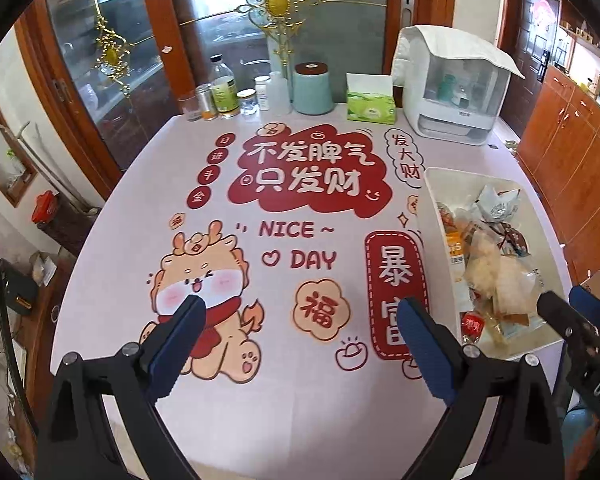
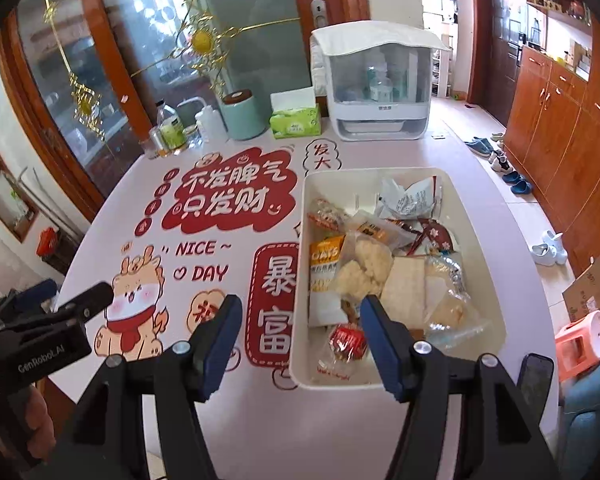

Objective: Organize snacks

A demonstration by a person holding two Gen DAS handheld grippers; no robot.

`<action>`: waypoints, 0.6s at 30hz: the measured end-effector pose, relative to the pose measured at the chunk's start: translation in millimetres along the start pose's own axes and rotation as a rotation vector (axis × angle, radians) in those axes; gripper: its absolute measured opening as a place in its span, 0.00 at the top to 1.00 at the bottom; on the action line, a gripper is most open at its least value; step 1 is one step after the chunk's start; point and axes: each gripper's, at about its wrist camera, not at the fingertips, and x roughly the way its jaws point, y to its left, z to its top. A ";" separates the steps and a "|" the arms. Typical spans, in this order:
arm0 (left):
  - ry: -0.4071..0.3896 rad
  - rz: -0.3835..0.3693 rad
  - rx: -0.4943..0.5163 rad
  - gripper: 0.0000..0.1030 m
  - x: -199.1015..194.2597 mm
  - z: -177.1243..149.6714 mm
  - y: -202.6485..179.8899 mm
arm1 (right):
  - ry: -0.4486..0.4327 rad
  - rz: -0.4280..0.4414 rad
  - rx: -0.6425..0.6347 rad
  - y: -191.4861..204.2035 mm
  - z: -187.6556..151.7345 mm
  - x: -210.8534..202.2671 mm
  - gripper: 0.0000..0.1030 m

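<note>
**Snacks all in the bin, both grippers empty**

Nearest your lens: the left gripper point(image 1: 300, 312), jaws spread wide, nothing between them, hanging over the printed tablecloth point(image 1: 284, 240) above the dragon cartoon point(image 1: 204, 280). Your right gripper point(image 2: 298, 312) is parted about halfway, also empty; in its view the left finger sits over the cloth and the right finger over the near end of the white bin point(image 2: 488, 280).

Task thing: the snacks point(image 2: 380, 264) are piled inside that bin, at 3 o'clock on the table from the left wrist view, 1 o'clock from the right one. Visible in there: an oats packet point(image 2: 326, 264), pale puffed pieces in clear wrap point(image 2: 364, 268), a small red-wrapped piece point(image 2: 346, 338) at the near end, a grey-white pouch point(image 2: 410, 196) at the far end.

Progress, judging by layout: no loose snack shows on the cloth anywhere, so gathering looks done or nearly so. Left, maybe: tidying the heap, which lies jumbled, not sorted.

At 12 o'clock, far edge: jars and bottles point(image 1: 224, 96), teal canister point(image 1: 312, 88), tissue box point(image 1: 370, 104), white covered appliance point(image 1: 452, 84). Not snacks, leave them.
</note>
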 end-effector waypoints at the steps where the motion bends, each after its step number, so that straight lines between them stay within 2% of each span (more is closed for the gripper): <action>1: 0.004 0.000 -0.005 0.07 -0.7 -1.3 1.9 | 0.002 -0.002 -0.005 2.6 -1.4 -1.1 0.40; 6: -0.010 0.006 0.004 0.07 -8.5 -9.9 1.9 | -0.018 -0.037 -0.019 10.5 -7.3 -13.2 0.40; 18: -0.008 -0.011 0.019 0.07 -17.5 -25.3 -0.8 | -0.017 -0.033 -0.035 17.5 -19.6 -23.5 0.39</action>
